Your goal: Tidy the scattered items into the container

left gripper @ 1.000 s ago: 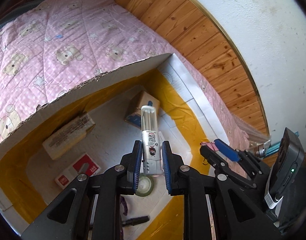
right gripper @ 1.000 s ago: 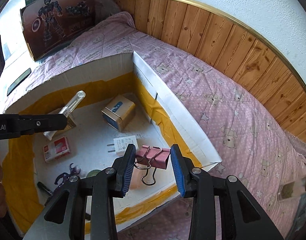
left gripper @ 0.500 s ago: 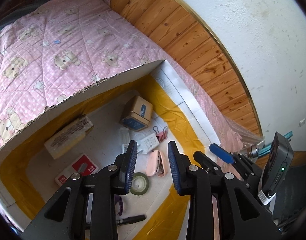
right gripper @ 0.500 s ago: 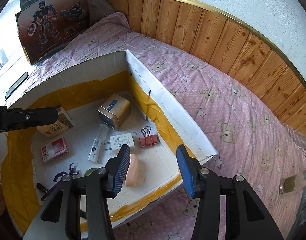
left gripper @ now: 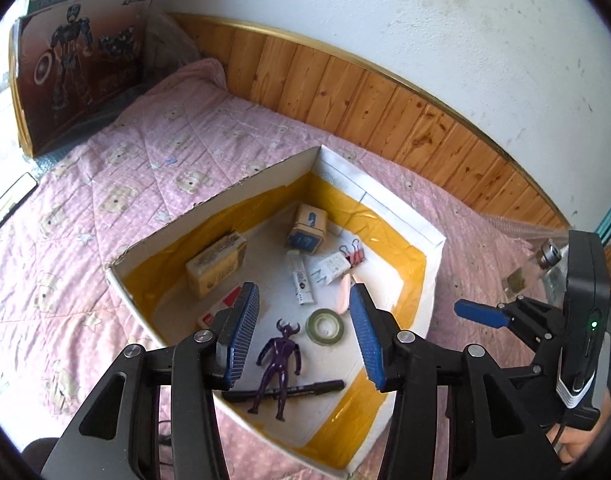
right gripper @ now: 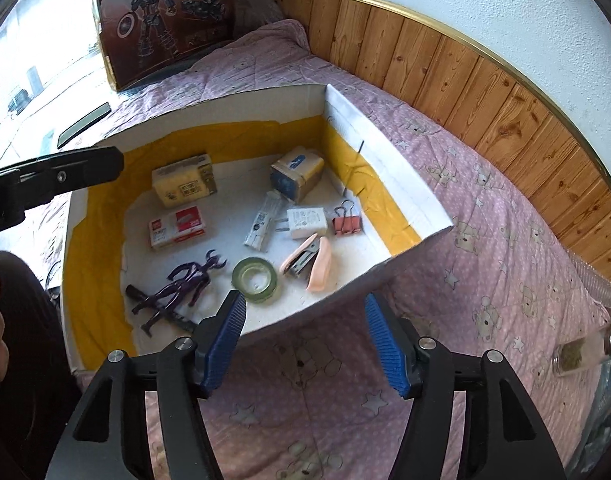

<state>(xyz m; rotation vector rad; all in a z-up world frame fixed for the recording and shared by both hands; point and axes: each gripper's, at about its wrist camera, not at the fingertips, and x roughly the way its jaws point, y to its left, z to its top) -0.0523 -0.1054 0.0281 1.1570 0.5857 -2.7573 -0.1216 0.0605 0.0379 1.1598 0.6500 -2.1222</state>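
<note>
Pink bear-print quilt [right gripper: 485, 208] carries the white cardboard box with yellow-taped walls [right gripper: 385, 152], where we see every item lying. Near its far corner sits a tan and blue carton [right gripper: 297, 172]; a clear tube [left gripper: 301, 280], a white plug [right gripper: 307, 222] and a pink binder clip [right gripper: 347, 222] lie along the right wall. We hold our left gripper [left gripper: 301, 336] wide and empty above the green tape roll [left gripper: 325, 326]. Our right gripper [right gripper: 305, 336] gapes wide, empty, outside the box's near edge.
</note>
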